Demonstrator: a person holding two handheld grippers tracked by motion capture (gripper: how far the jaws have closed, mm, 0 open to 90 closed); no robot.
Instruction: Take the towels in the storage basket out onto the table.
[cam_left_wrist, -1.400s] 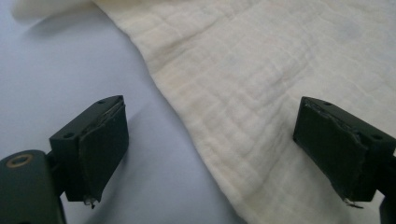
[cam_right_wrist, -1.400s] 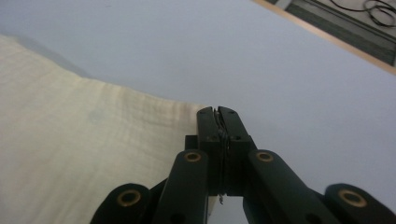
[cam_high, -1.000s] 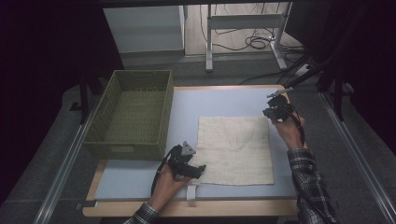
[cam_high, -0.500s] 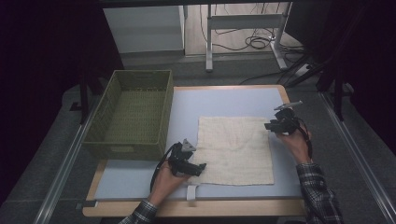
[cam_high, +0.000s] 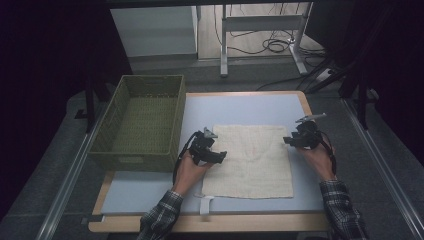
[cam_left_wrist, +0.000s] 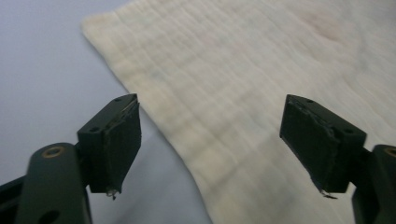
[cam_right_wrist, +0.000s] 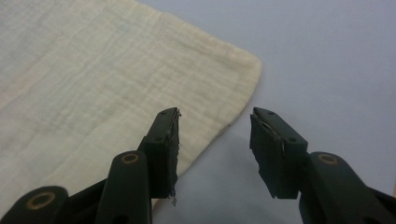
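Cloth (cam_high: 252, 160) flat between open claws

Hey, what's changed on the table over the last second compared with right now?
The left hand-held gripper moved up along the cloth's left edge, away from its near corner; its jaws have just been closing a little and straddle that edge without pinching. The right hand-held gripper came down from beyond the far right corner to the cloth's right edge; its jaws have just been opening, holding nothing. The cloth and basket stayed put.
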